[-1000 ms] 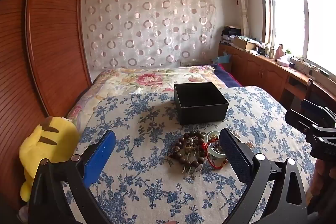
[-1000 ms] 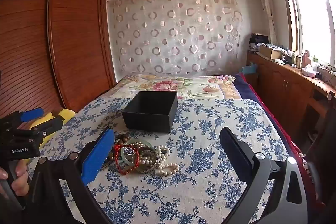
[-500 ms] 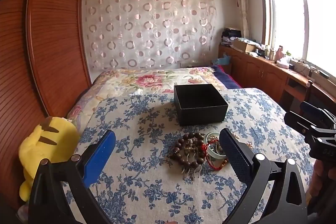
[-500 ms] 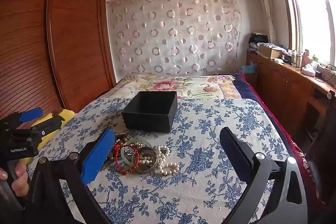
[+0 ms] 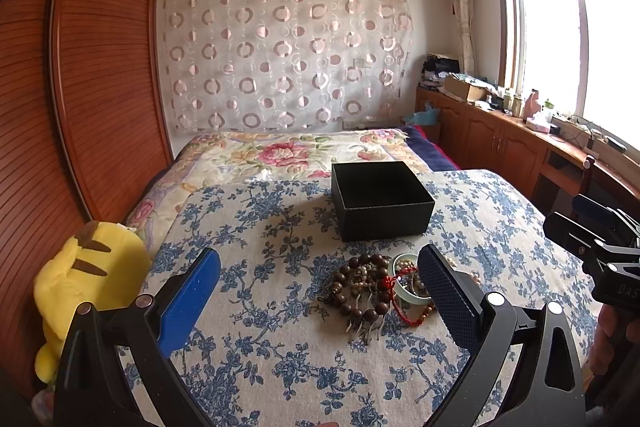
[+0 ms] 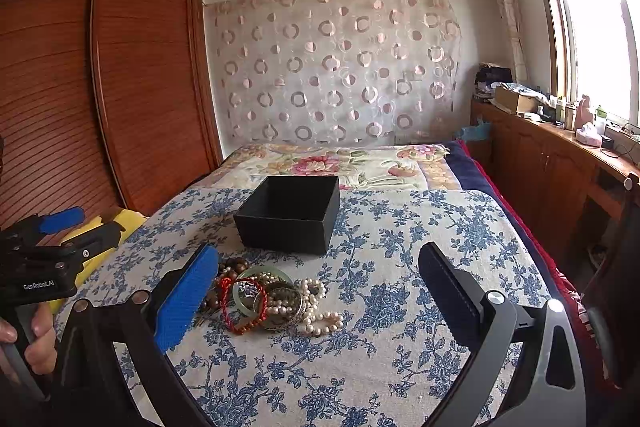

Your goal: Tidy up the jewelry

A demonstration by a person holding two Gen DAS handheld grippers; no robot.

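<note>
Both claws spread wide, empty: left gripper point(image 5: 318, 281), right gripper point(image 6: 316, 277).
Jewelry pile point(image 6: 276, 297) lies on the floral bedspread point(image 6: 400, 307) between the claws; black box point(image 6: 290, 213), open-topped, sits just beyond it.

Left tool point(image 5: 318, 285) with black angular frame, one blue textured pad, one black pad, silver screws, right tool point(image 6: 316, 283) alike, white "GenRobot.AI" lettering on the handle at left of the frame
</note>
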